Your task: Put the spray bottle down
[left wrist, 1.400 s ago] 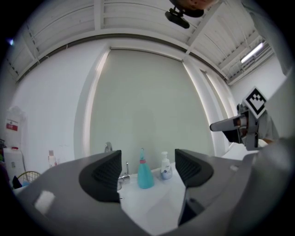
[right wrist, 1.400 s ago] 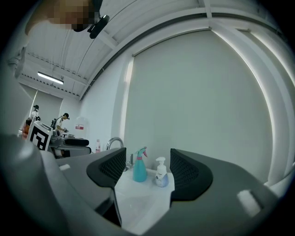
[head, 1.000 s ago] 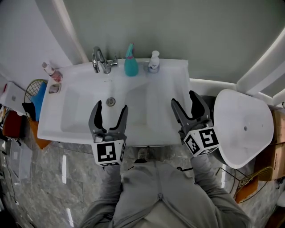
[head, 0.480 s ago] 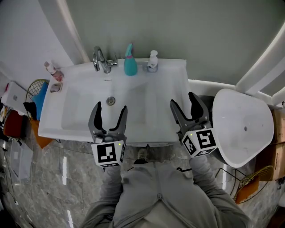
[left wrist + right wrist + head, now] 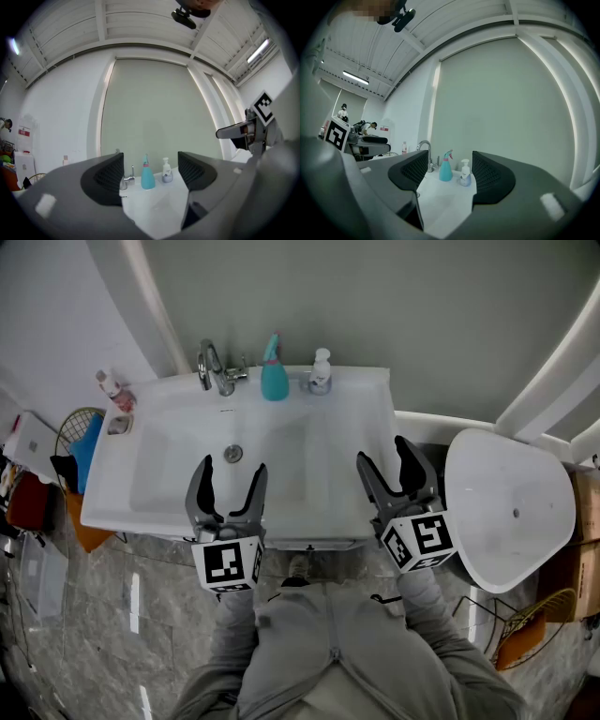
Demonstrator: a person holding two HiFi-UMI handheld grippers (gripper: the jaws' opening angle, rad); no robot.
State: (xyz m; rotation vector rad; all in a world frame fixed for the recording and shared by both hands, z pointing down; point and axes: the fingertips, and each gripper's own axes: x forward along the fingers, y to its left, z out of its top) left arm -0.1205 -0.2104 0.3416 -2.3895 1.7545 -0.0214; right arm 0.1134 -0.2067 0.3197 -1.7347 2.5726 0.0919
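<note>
A teal spray bottle (image 5: 275, 369) stands upright on the back ledge of the white sink (image 5: 178, 437), between the tap (image 5: 215, 368) and a soap dispenser (image 5: 321, 372). The same bottle shows far off between the jaws in the left gripper view (image 5: 147, 175) and in the right gripper view (image 5: 445, 169). My left gripper (image 5: 228, 473) hovers over the sink's front edge, open and empty. My right gripper (image 5: 386, 457) is open and empty at the sink's right front corner. Both are well away from the bottle.
A white toilet lid (image 5: 511, 505) sits to the right of the sink. Small bottles (image 5: 111, 388) stand at the sink's left back corner. A wire basket with blue cloth (image 5: 75, 448) is on the floor at left. The person's legs (image 5: 328, 652) fill the bottom.
Both grippers have hardly shifted; the view has drifted slightly. The spray bottle stays on the ledge.
</note>
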